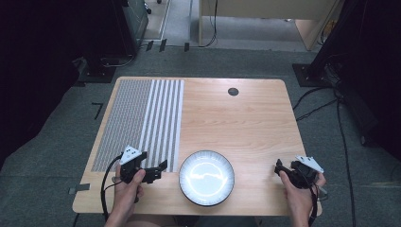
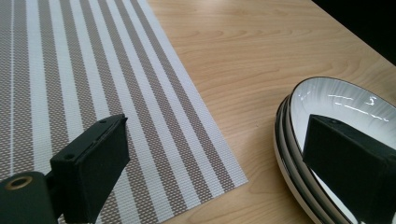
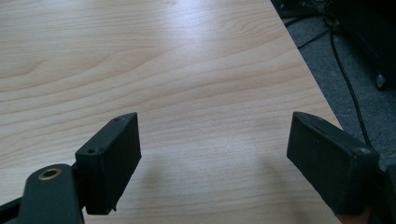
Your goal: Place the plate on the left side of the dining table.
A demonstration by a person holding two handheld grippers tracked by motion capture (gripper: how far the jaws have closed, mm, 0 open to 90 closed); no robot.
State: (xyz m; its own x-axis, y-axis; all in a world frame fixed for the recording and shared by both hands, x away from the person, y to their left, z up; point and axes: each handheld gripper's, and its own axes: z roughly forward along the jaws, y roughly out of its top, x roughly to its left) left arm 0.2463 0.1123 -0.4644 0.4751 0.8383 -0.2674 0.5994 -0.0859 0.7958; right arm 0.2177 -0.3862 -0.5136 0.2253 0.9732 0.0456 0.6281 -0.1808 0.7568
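A stack of white plates with dark rims (image 1: 206, 177) rests near the table's front edge, at the middle. In the left gripper view the plates (image 2: 336, 95) lie at the right, partly behind one jaw. My left gripper (image 1: 160, 171) is open and points at the stack from its left, at the corner of a striped placemat (image 1: 142, 118). Nothing sits between its jaws (image 2: 217, 135); one hangs over the placemat (image 2: 93, 70), the other over the plate rim. My right gripper (image 1: 280, 168) is open over bare wood at the front right, its jaws (image 3: 215, 126) wide apart with nothing in them.
A black round grommet (image 1: 232, 91) is set into the tabletop near the far edge. The table's right edge (image 3: 303, 70) runs close to my right gripper, with cables (image 1: 345, 142) on the grey floor beyond it. Bare wood lies between the placemat and the right edge.
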